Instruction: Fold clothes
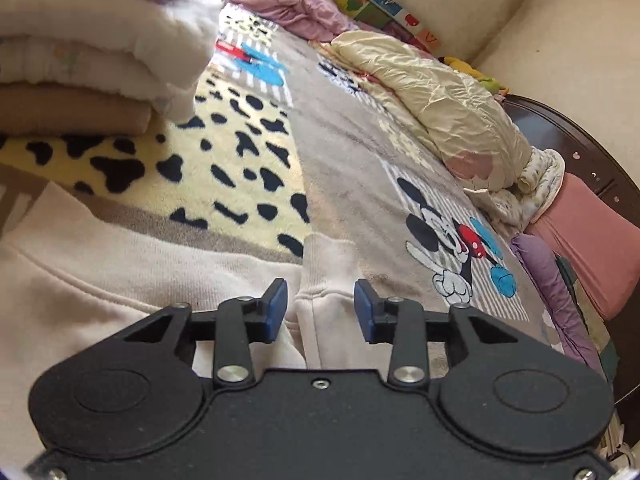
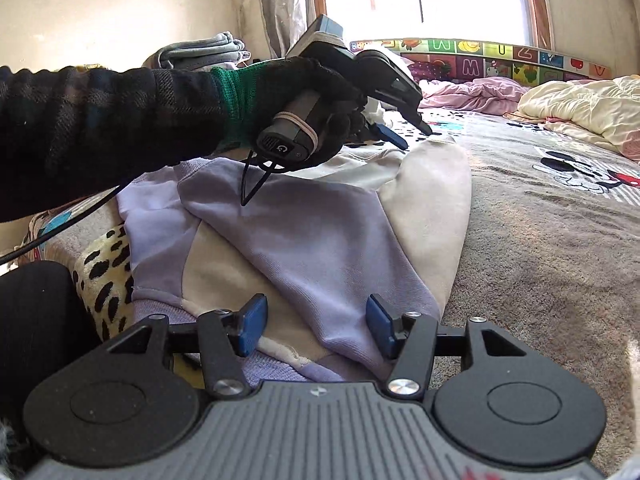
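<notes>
A cream and lilac sweatshirt (image 2: 312, 232) lies spread on the bed. In the left wrist view its cream body (image 1: 100, 288) fills the lower left, and a ribbed sleeve cuff (image 1: 326, 260) points up the bed. My left gripper (image 1: 321, 310) is open just over that cuff, which lies in the gap between the blue pads, unpinched. The right wrist view shows the left gripper (image 2: 408, 132), held by a gloved hand (image 2: 320, 96), at the garment's far end. My right gripper (image 2: 316, 326) is open above the near lilac hem with nothing gripped.
A stack of folded clothes (image 1: 80, 60) sits at the upper left on a spotted yellow blanket (image 1: 240, 140). A grey cartoon-mouse blanket (image 1: 352, 168) covers the bed. A cream quilt (image 1: 440, 96), a pink quilt (image 1: 288, 4) and pillows (image 1: 592, 248) line the far side by the dark headboard (image 1: 580, 148).
</notes>
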### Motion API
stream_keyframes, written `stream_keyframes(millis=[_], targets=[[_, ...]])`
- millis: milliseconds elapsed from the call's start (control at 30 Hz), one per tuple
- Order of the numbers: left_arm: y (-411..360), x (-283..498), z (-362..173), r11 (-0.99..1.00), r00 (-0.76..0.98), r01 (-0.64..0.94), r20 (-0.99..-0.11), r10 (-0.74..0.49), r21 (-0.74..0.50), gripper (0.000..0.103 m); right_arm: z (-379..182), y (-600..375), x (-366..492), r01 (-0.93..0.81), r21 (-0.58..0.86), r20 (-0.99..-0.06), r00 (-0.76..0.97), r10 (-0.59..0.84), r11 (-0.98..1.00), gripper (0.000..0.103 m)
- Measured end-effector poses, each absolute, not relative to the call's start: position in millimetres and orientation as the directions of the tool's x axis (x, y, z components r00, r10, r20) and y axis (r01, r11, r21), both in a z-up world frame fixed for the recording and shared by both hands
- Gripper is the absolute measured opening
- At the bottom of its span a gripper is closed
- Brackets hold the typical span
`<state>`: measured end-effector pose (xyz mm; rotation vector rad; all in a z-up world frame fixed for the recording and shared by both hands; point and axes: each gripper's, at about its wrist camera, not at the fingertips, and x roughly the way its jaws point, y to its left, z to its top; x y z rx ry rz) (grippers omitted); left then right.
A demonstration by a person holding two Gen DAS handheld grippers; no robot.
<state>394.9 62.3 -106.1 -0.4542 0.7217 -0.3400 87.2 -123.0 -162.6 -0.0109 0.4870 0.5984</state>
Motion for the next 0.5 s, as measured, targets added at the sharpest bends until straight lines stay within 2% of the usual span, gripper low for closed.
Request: stream_keyframes(millis=[100,200,233,300,333,367,400,500], targets=[[55.0,360.9,-77.3,0.883,0.749,0.252,-0.498,-0.437,-0.396,0.038,-157.2,-124.2,81.5,-0.553,0.114,-0.405,0.733,0.547,0.825,0.055],[35.6,344.5,-84.8,0.86,0.69,0.355,-0.518,-0.506,-0.367,0.039,-156.1,-125.1,82.6,-0.545,0.11,-0.399,0.742,0.539,0.831,0.055],[24.3,344.4,-95.3,0.872,0.669,0.368,-0.56,-0.489,-0.323,0.039,-157.9,-124.7,85.6,-0.539,0.116,-0.417,0.736,0.533,0.835,0.055],[3.0,356.2,-132.3,0.918,0.572,0.348,-0.732,-0.37,-0.191,0.04,-164.4,-121.6,92.8,-0.538,0.132,-0.479,0.701,0.529,0.832,0.059],[1.2,353.1,-139.1,0.924,0.6,0.356,-0.724,-0.34,-0.14,0.04,-163.6,-119.6,91.4,-0.544,0.115,-0.481,0.701,0.526,0.831,0.059],[4.0,348.6,-132.9,0.931,0.612,0.337,-0.718,-0.331,-0.142,0.04,-161.9,-119.4,89.3,-0.547,0.108,-0.476,0.705,0.526,0.83,0.06],[12.3,341.5,-122.4,0.943,0.633,0.288,-0.706,-0.318,-0.167,0.039,-159.3,-121.3,86.3,-0.545,0.113,-0.462,0.712,0.53,0.831,0.059],[47.1,299.1,-86.8,0.94,0.729,0.234,-0.595,-0.338,-0.248,0.047,-150.0,-128.0,75.9,-0.543,0.108,-0.42,0.735,0.533,0.833,0.058]])
